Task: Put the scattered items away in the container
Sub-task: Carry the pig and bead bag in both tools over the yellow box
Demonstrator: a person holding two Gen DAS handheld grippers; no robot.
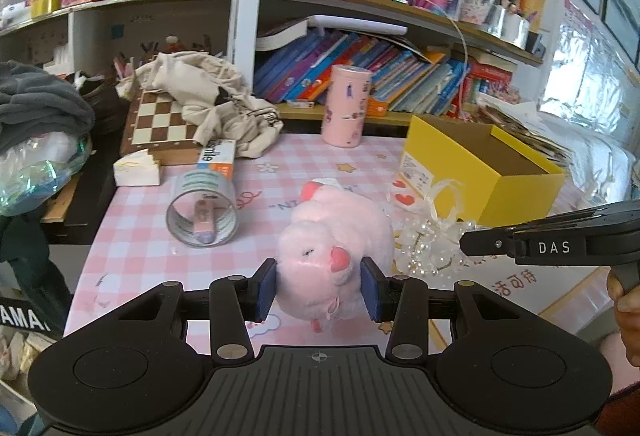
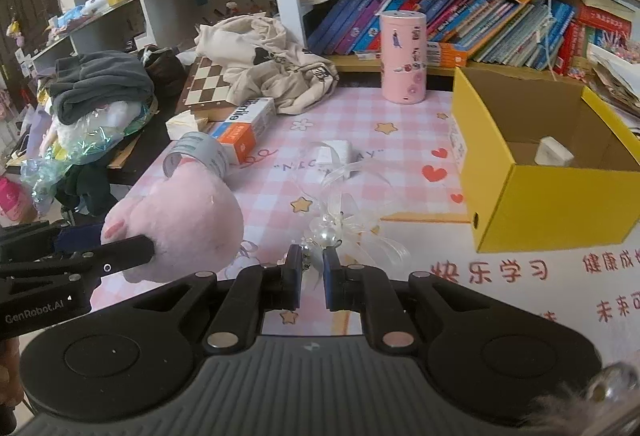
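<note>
Left wrist view shows the left gripper [image 1: 318, 286] with its two blue pads pressed against the sides of one pink plush pig [image 1: 334, 244], jaws partly apart and closed on the toy. The pig sits between the fingers above the pink checked tablecloth [image 1: 136, 236]. To its right lies one bundle of clear ribbon and pearl beads [image 1: 430, 236], just beside the one yellow box [image 1: 516, 192], which stands open at the right of the table. The right gripper's black body [image 1: 560, 236] reaches in from the right edge above that bundle.

On the left of the cloth lies one roll of silver tape [image 1: 202, 214] on its side, with a small pink item inside its ring. Behind it is one orange and white carton [image 1: 218, 158], then one chessboard [image 1: 160, 120] partly covered by one cream cloth bag [image 1: 216, 104]. One pink cylinder tin [image 1: 346, 106] stands upright at the back, in front of a shelf of books [image 1: 400, 76].

Right wrist view shows the right gripper [image 2: 312, 278] with its jaws drawn nearly together; strands of the ribbon and beads [image 2: 340, 232] run down between the pads, and they appear pinched on them. One small white object [image 2: 554, 152] lies inside the yellow box [image 2: 552, 208]. Another small white item [image 2: 336, 152] rests on the cloth behind the ribbon. The pig [image 2: 188, 224] shows at the left, held by the left gripper.
</note>
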